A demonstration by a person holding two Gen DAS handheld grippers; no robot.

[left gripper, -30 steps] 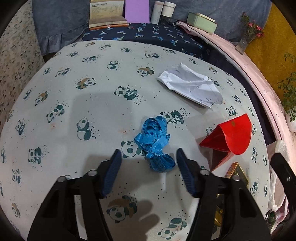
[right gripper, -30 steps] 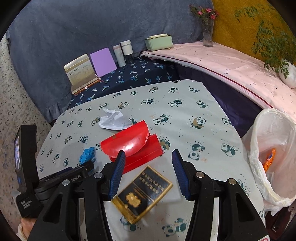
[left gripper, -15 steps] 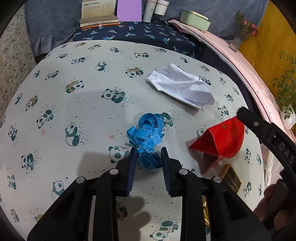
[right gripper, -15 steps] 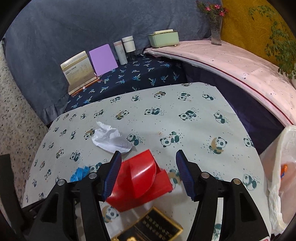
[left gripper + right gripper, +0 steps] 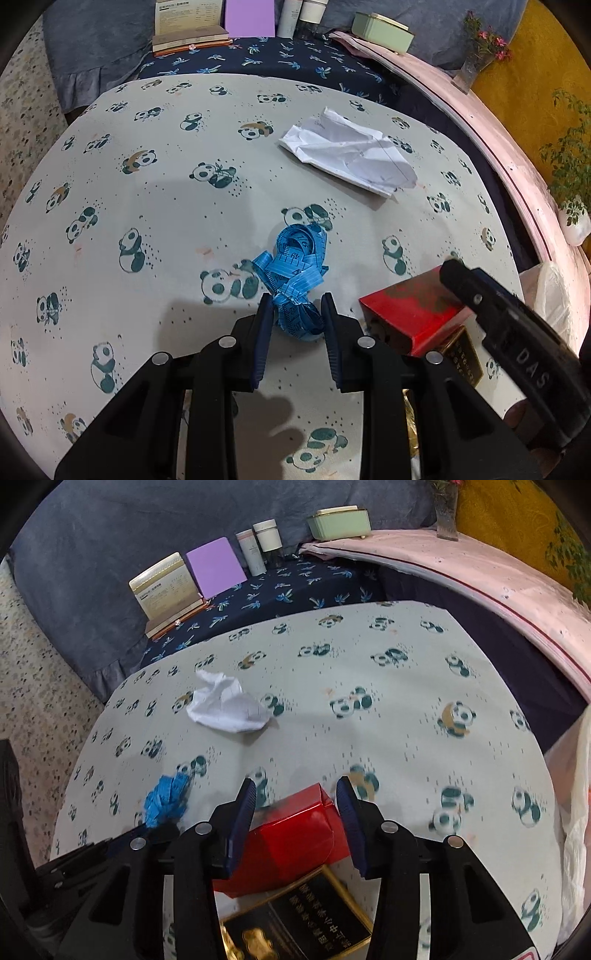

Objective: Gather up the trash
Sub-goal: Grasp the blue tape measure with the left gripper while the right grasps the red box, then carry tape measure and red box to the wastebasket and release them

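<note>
The left gripper (image 5: 295,314) is gripping the blue measuring tape (image 5: 297,273) on the bench (image 5: 147,221). The right gripper (image 5: 295,801) is closing, its fingers (image 5: 243,812) straddling the red box (image 5: 295,834) without contact.

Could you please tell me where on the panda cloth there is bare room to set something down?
The broad stretch left of the blue tape measure is free, as is the far right of the cloth, beyond the crumpled paper. It is crowded at the near edge, where the red box, black-and-gold packet and both grippers meet.
</note>
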